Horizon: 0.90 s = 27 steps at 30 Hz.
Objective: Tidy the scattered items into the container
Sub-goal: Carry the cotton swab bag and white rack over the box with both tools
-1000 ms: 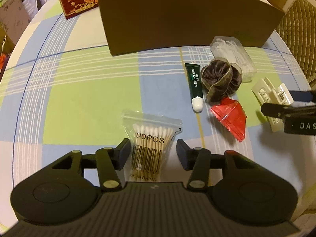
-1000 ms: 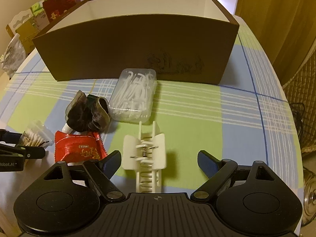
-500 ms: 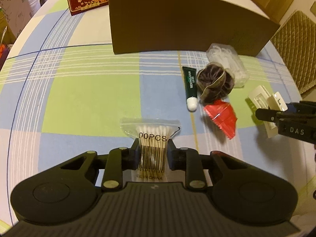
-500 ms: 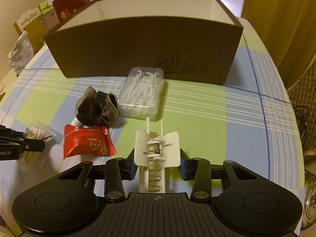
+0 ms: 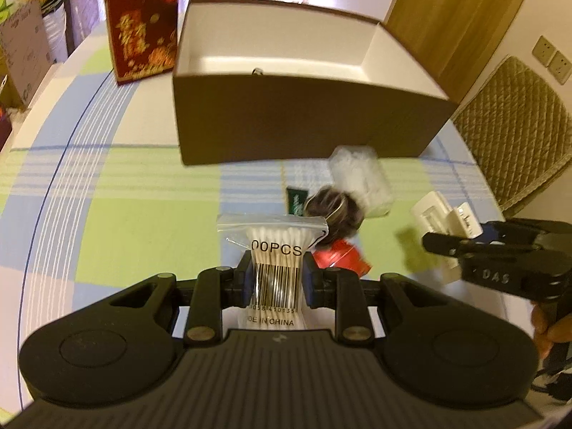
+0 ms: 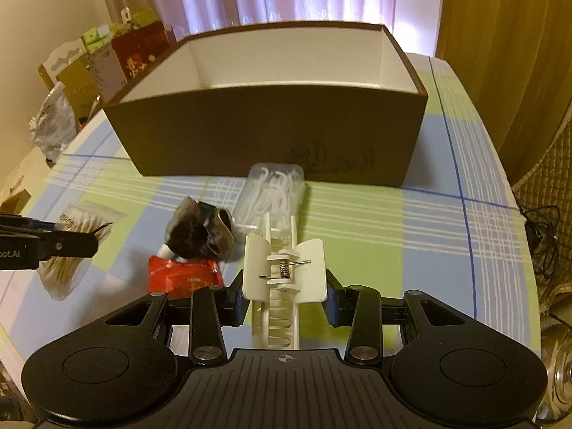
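the left hand-held gripper [image 5: 277, 280] is clamped on a zip bag of cotton swabs [image 5: 275, 250], held off the checked counter [image 5: 143, 214], while the right hand-held gripper [image 6: 285, 295] pinches a white hair claw clip [image 6: 284, 268] between its fingers, also raised. the brown open box [image 6: 279, 132] with its white inside stands toward the counter's far edge. just before its near wall lies a clear case of floss picks [image 6: 275, 189], with a dark scrunchie [image 6: 200, 232], a green tube [image 5: 296, 200] and a red snack packet [image 6: 182, 275] clustered nearer the counter's middle.
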Tool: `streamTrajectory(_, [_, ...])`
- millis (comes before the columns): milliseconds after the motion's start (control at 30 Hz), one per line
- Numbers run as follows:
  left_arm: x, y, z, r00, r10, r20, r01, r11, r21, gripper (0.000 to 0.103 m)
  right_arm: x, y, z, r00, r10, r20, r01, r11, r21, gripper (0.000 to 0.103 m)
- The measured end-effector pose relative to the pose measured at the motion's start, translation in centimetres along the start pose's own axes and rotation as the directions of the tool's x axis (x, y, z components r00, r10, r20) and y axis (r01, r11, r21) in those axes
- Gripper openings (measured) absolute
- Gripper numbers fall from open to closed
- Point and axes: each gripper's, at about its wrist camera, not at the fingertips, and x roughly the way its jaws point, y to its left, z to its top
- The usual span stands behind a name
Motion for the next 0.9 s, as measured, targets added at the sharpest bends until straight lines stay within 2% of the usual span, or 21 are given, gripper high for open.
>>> streamTrajectory(533, [-1.6,-1.6,4.2,0.993,-0.047,0.109,0.043,0.998,0.04,0.022,-2.2,0.3,3.8,0.993,0.047,0.108,-0.047,0.999,0.0,0.043])
streamTrajectory(900, [-1.5,-2.3,8.2,0.981,-0.075,0.176,0.064,0.996,0.069,0.022,-2.0,0.2,8.0,0.982,0.039,0.184,-0.037,0.999,-0.015,0.043])
